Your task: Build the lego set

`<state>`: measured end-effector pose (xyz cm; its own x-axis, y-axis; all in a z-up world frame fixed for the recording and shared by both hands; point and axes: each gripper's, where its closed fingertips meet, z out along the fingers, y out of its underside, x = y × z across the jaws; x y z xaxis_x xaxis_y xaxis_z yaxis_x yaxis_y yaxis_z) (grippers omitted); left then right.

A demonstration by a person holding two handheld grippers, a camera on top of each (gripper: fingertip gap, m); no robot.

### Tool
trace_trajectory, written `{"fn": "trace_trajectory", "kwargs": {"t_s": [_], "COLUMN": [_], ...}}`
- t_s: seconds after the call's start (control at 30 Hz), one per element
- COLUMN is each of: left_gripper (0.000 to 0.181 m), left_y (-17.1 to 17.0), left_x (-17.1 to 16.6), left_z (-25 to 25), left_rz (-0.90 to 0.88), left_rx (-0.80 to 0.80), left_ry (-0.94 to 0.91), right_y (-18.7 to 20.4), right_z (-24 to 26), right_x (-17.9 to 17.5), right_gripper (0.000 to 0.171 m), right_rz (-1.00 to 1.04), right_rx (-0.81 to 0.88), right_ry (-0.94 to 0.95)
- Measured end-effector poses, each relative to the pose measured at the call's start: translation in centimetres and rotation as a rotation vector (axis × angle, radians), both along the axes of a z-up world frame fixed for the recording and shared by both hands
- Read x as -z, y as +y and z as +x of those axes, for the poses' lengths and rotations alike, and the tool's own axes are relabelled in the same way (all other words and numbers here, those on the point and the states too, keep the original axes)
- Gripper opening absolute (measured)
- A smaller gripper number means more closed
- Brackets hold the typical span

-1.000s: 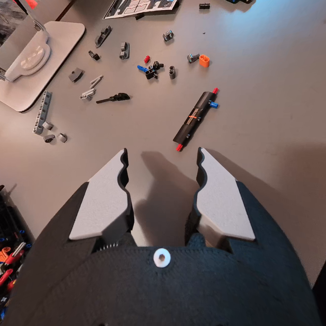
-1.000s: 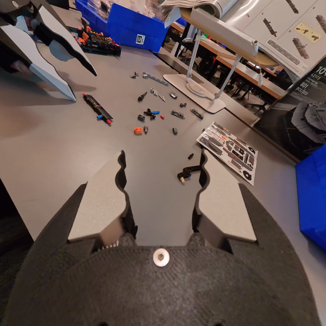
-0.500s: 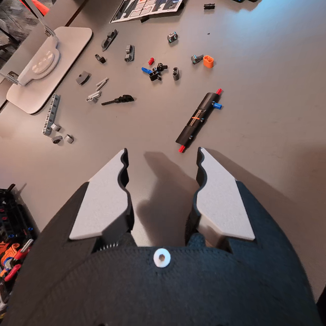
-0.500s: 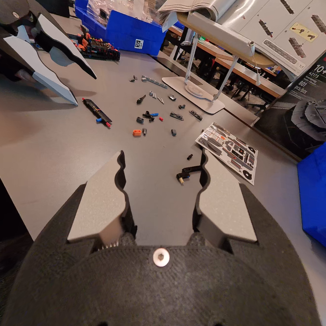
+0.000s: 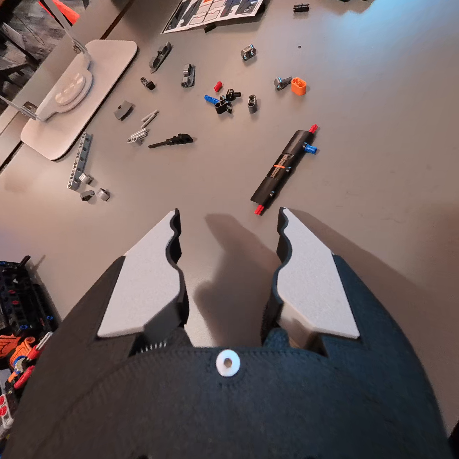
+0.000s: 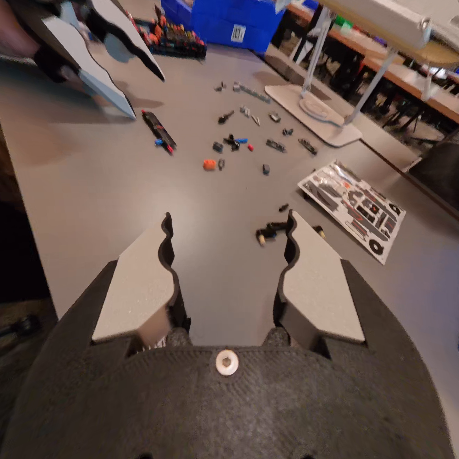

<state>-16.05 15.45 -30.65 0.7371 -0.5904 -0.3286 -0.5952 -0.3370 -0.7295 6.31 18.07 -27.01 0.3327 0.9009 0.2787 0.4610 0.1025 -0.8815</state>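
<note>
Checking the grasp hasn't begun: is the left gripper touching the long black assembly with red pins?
Apart. In the left wrist view, bare table shows between the open left gripper and the black assembly; its near red pin lies clear of both fingers.

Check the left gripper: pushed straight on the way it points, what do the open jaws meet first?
Probably bare table. The left gripper is open and empty, and the black rod assembly lies just right of that line, near the right jaw's tip. Depth is unclear.

On your table (image 5: 372,99), the rod assembly (image 5: 283,170) lies near the middle, loose pieces (image 5: 224,100) scattered beyond it. The lamp base (image 5: 74,99) sits at the left edge, the sticker sheet (image 5: 213,15) toward the far edge, the parts tray (image 5: 19,310) at the near-left corner.
</note>
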Motion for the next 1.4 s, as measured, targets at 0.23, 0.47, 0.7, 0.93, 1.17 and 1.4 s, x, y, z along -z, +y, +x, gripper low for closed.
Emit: {"fn": "trace_trajectory", "kwargs": {"t_s": [0.23, 0.47, 0.7, 0.93, 1.17, 1.4], "left_gripper": [0.063, 0.061, 0.059, 0.075, 0.069, 0.038], "left_y": [-0.3, -0.3, -0.4, 0.1, 0.4, 1.8], "left_x": [0.0, 0.1, 0.3, 0.5, 0.5, 0.6], "left_z": [0.6, 0.7, 0.6, -0.2, -0.9, -2.4], "left_rz": [0.016, 0.003, -0.034, -0.099, -0.113, -0.093], "left_rx": [0.014, 0.019, -0.016, -0.08, -0.136, -0.172], "left_ry": [0.027, 0.02, -0.01, -0.077, -0.086, -0.021], "right_y": [1.8, 2.4, 2.4, 2.8, 1.4, -0.5], "right_z": [2.9, 3.2, 3.7, 4.0, 1.1, -6.7], "right_x": [0.4, 1.1, 2.1, 3.3, 2.4, 4.0], "right_gripper": [0.093, 0.096, 0.091, 0.09, 0.092, 0.097], "right_rz": [-0.015, -0.057, -0.126, -0.21, -0.244, -0.239], "right_rx": [0.061, 0.099, 0.132, 0.167, 0.142, 0.051], "right_ry": [-0.021, -0.052, -0.093, -0.142, -0.078, -0.229]}}
